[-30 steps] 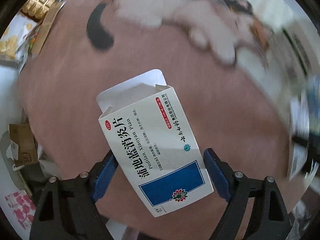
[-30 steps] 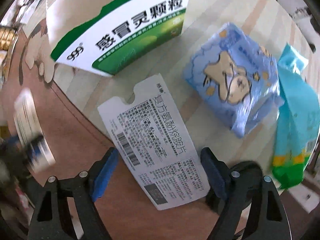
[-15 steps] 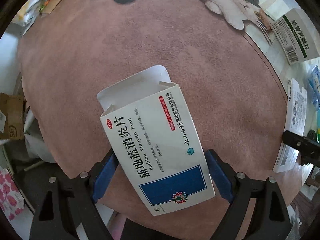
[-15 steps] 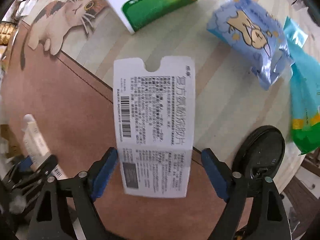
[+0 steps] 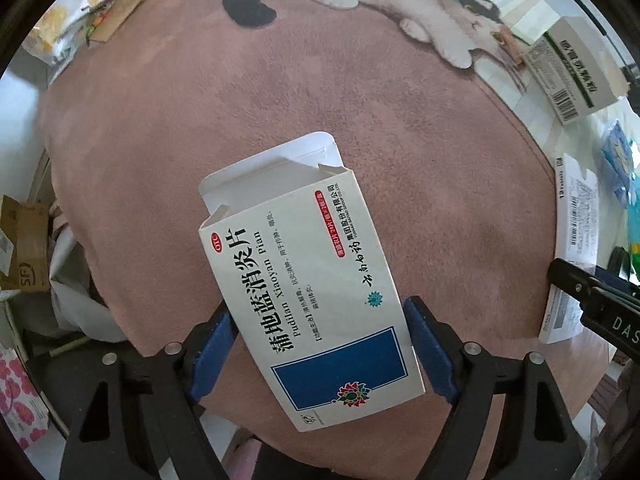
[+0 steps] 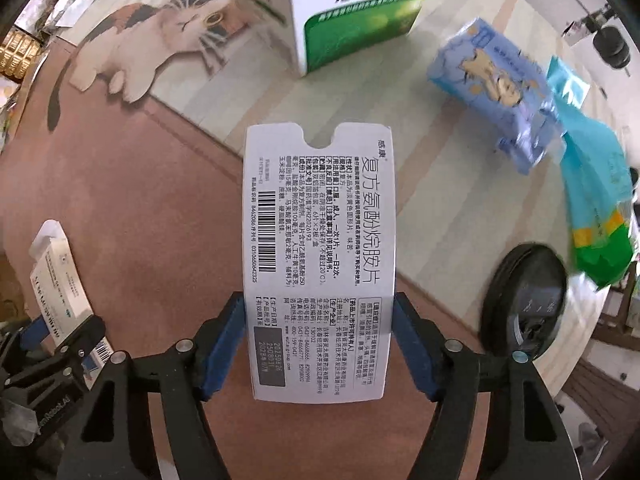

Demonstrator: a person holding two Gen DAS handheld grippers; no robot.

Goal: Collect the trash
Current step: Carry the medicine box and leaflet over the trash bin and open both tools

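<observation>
My left gripper is shut on a white and blue medicine box with its end flap open, held above a pink mat. My right gripper is shut on a flat white medicine box printed with black text and a barcode, held above the mat's edge. The flat white box also shows at the right of the left wrist view, and the left gripper with its box shows at the lower left of the right wrist view.
A green and white medicine box stands at the back. A blue tissue pack and a teal and green bag lie to the right. A black round lid sits near the table edge. The mat carries a cat picture.
The right gripper swung so its flat box now points straight ahead, and the green box moved to top centre. The left gripper's view steadied; both boxes stay held.
</observation>
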